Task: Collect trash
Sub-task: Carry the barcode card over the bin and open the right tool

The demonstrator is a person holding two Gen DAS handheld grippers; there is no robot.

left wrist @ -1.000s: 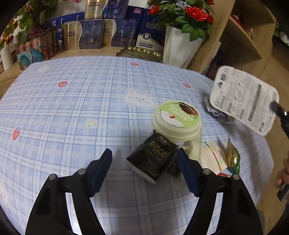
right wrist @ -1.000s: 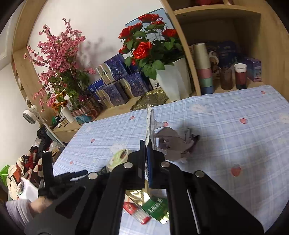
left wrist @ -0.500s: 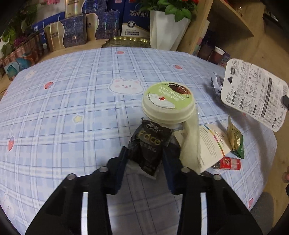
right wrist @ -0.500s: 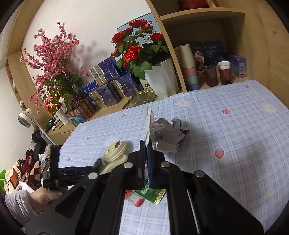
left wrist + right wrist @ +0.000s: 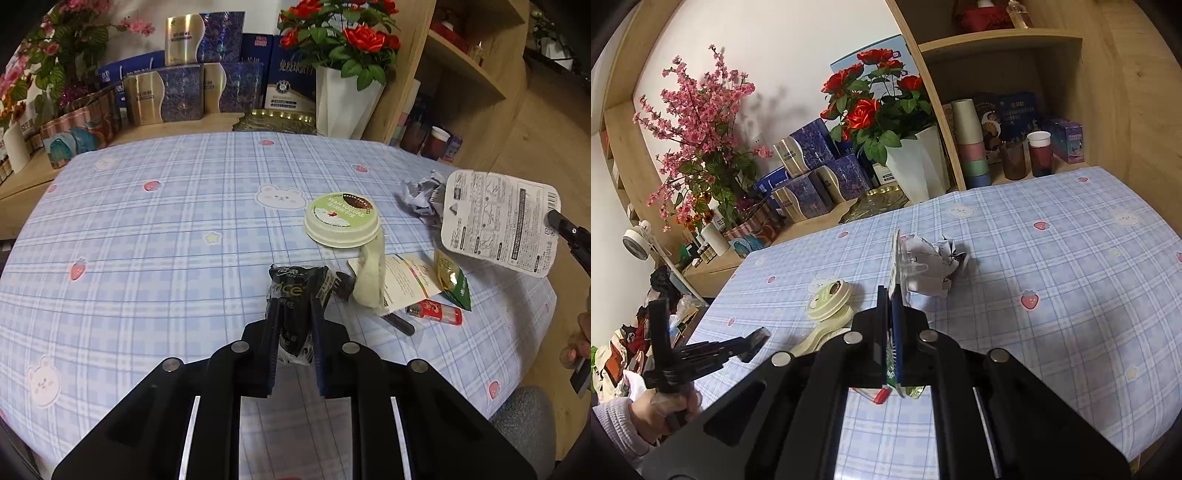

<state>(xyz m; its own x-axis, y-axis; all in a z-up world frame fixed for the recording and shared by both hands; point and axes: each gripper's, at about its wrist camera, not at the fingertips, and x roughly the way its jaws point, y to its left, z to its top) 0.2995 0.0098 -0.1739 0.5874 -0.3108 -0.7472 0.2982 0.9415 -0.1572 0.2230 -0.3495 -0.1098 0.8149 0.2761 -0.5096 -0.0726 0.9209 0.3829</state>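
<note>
Your left tongs (image 5: 294, 306) are closing on a crumpled black wrapper (image 5: 295, 291) — its sides already squeezed between the pads, lifted just above the bench (image 5: 147, 240) with its blue checked cloth. Your right tongs (image 5: 891, 306) are clenched on a flat white packaging card (image 5: 498, 223), held upright in the air. More trash lies on the bench: a green-lidded yogurt cup (image 5: 341, 219) on its side, a crumpled paper ball (image 5: 936, 264) — near the card — a green sachet (image 5: 456, 280) and a small red tube (image 5: 436, 312).
</note>
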